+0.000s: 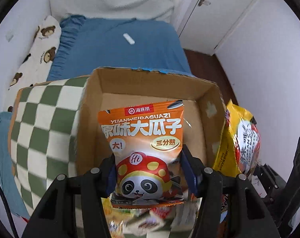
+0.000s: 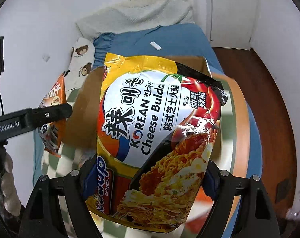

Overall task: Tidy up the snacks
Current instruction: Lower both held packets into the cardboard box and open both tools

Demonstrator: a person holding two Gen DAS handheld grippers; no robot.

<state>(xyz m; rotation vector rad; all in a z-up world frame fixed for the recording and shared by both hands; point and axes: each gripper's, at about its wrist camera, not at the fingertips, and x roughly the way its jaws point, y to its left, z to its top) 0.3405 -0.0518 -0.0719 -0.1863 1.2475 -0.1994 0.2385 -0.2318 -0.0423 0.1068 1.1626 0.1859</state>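
Note:
My left gripper (image 1: 149, 162) is shut on an orange sunflower-seed packet (image 1: 144, 138) with a panda on it, held upright over the near side of an open cardboard box (image 1: 102, 83). The packet also shows in the right wrist view (image 2: 52, 103), with the left gripper's finger (image 2: 48, 115) across it. My right gripper (image 2: 148, 178) is shut on a large yellow Korean cheese noodle bag (image 2: 155, 119), held in front of the box (image 2: 82, 115). The noodle bag shows in the left wrist view (image 1: 241, 138) to the right of the box.
The box rests on a green-and-white checked cushion (image 1: 42, 123) on a bed with a blue sheet (image 1: 118, 47). A small white object (image 1: 128, 38) lies on the sheet. A bear-print pillow (image 1: 40, 49) lies at the left. More snack packets (image 1: 150, 218) lie below my left gripper.

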